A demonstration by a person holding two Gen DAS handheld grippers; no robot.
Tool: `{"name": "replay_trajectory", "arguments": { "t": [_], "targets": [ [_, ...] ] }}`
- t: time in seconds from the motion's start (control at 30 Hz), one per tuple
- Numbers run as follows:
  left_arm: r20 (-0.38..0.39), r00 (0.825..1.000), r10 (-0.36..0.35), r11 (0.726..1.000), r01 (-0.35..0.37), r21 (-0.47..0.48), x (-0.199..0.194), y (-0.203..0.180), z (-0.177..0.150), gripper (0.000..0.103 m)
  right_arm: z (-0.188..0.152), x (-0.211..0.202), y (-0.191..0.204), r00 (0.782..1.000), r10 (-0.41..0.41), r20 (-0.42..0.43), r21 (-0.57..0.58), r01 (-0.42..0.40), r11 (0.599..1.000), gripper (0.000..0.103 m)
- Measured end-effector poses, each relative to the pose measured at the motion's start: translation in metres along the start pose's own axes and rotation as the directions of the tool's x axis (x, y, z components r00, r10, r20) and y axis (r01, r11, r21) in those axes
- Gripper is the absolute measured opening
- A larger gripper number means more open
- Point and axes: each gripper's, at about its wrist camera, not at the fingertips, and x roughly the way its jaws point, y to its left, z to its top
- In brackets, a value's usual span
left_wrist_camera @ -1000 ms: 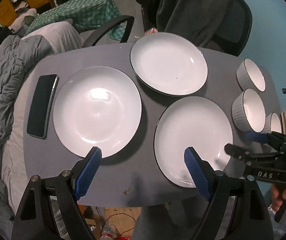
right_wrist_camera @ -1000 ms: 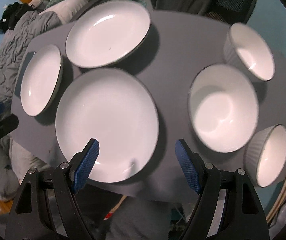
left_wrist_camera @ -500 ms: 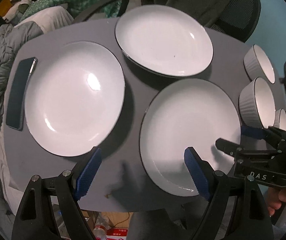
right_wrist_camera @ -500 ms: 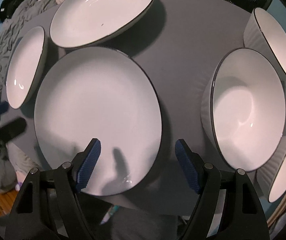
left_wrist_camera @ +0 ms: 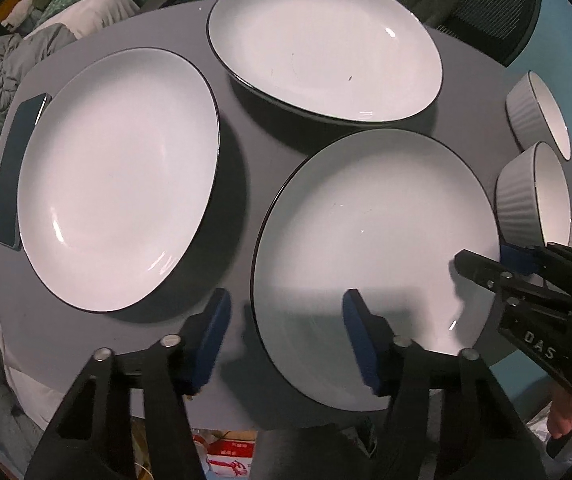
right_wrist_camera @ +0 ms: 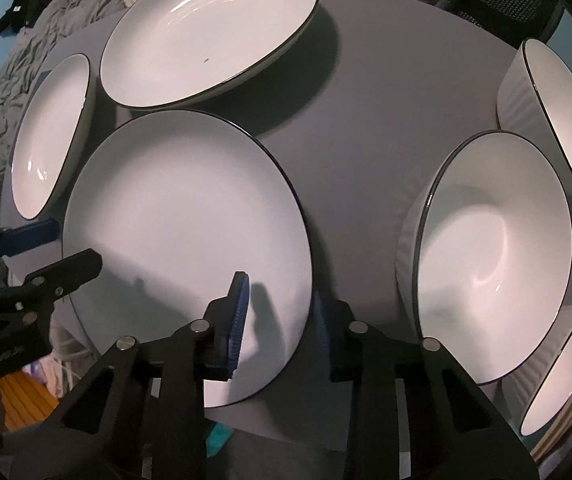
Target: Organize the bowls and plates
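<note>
Grey round tabletop (left_wrist_camera: pixel 246 184) in a cluttered bedroom, bedding off its left edge, dark office chair behind the far edge.

Near edge: the nearest white plate with thin black rim (left_wrist_camera: pixel 374 264) sits at the front, toward the right. Both claws straddle it. Left gripper (left_wrist_camera: pixel 286 336), blue pads spread, brackets the plate's near-left rim, one pad off the plate over bare table, one over the white. Right gripper (right_wrist_camera: pixel 280 320), jaws narrower but not yet pressed together, brackets the near-right rim edge-on.

Judgement: the step is a two-sided lift of this plate for stacking. To do it well, seat each pad pair over the rim lip before closing, close both together, lift level. The glaze looks slick; a shallow bite may slip.

Left side: second white plate (left_wrist_camera: pixel 122 176), with a dark flat phone (left_wrist_camera: pixel 14 168) beyond it at the left edge. Far edge: third white plate (left_wrist_camera: pixel 322 44).

Right edge: ribbed white bowls, nearest (right_wrist_camera: pixel 562 364), middle (right_wrist_camera: pixel 494 256), far (right_wrist_camera: pixel 558 116), just beside one another. Keep the right claw's outer finger off the middle bowl.
</note>
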Motion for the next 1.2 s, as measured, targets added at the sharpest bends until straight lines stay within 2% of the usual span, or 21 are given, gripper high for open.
{"name": "replay_trajectory", "arguments": {
  "t": [0.23,0.37,0.5,0.77,0.93,1.03,1.07,1.2],
  "targets": [
    [-0.025,1.0,-0.019,1.0,0.019,0.008,0.01,0.007,-0.003,0.037,0.012,-0.001,0.001,1.0,0.015,-0.004,0.029,-0.015,0.999,0.032],
    [-0.02,1.0,-0.023,0.999,0.023,0.025,0.012,0.013,-0.008,0.025,-0.005,-0.006,-0.008,1.0,0.027,-0.007,0.052,-0.026,0.998,0.033],
    [-0.029,0.999,-0.03,0.999,0.031,0.03,0.011,0.026,-0.015,0.025,-0.004,-0.005,-0.008,0.998,0.065,-0.018,0.08,-0.063,0.995,0.031],
    [-0.025,1.0,0.01,0.994,-0.007,0.106,0.014,0.039,-0.04,0.025,-0.003,-0.002,-0.027,0.993,0.12,-0.019,0.103,-0.117,0.988,0.02],
    [-0.037,0.999,-0.007,0.997,0.01,0.079,0.033,0.044,-0.04,0.025,-0.001,0.009,-0.048,0.984,0.177,0.009,0.176,-0.175,0.969,0.017],
    [-0.031,1.0,0.004,0.997,-0.001,0.076,0.035,0.049,-0.036,0.025,0.007,0.011,-0.06,0.986,0.162,0.042,0.192,-0.167,0.967,0.017],
    [-0.027,1.0,0.005,0.997,-0.003,0.074,0.04,0.035,-0.034,0.025,0.005,0.012,-0.058,0.986,0.162,0.049,0.194,-0.168,0.966,0.017],
    [-0.026,0.999,-0.029,0.999,0.029,0.033,0.04,0.041,-0.029,0.025,0.006,0.019,-0.059,0.984,0.166,0.066,0.192,-0.176,0.966,0.015]
  ]
}}
